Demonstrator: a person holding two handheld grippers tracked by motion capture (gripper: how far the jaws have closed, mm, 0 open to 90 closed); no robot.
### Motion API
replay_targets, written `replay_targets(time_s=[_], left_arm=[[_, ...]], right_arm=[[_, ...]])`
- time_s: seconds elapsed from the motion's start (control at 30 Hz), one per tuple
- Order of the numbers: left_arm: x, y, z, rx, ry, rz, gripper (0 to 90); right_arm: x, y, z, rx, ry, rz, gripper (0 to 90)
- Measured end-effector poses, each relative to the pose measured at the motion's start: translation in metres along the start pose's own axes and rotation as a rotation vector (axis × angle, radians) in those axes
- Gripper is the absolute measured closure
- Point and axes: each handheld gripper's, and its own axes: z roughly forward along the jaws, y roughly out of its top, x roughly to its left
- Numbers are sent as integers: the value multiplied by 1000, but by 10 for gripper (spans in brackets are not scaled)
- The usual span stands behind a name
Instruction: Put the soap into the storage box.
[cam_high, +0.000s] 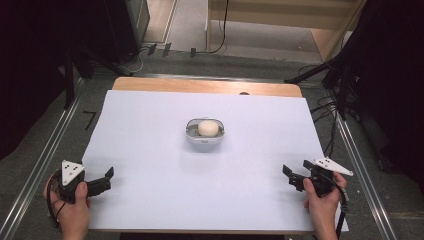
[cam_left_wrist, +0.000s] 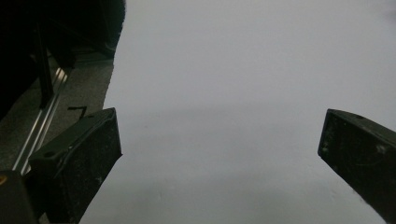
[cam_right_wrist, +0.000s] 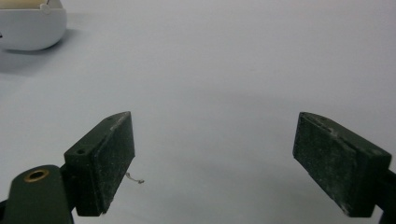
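A small white bowl-like container (cam_high: 205, 133) stands at the middle of the white sheet (cam_high: 150, 150), with a pale round ball (cam_high: 207, 128) inside it. Its side (cam_right_wrist: 30, 25) appears at the top left of the right gripper view. My left gripper (cam_high: 106, 179) rests at the sheet's near left, held by a hand, jaws wide apart with nothing between them (cam_left_wrist: 219, 140). My right gripper (cam_high: 290, 176) rests at the near right, also open and empty (cam_right_wrist: 215, 154). Both are well away from the container.
The white sheet covers a wooden table whose far edge (cam_high: 205, 86) shows. Metal rails (cam_high: 45, 145) run along both sides on grey floor. Dark stands and cables (cam_high: 335, 85) sit at the far right, and dark equipment (cam_high: 100, 35) at the far left.
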Motion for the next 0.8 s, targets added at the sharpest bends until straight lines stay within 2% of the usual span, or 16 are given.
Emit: replay_targets(time_s=[0.2, 0.57, 0.8], left_arm=[[0, 0, 0, 0, 0, -1, 0], [0, 0, 0, -2, -1, -2, 0], [0, 0, 0, -7, 0, -4, 0]], right_arm=[[-10, -6, -12, 0, -20, 14, 136], [-29, -16, -34, 10, -53, 6, 132], [-45, -24, -51, 3, -82, 26, 131]])
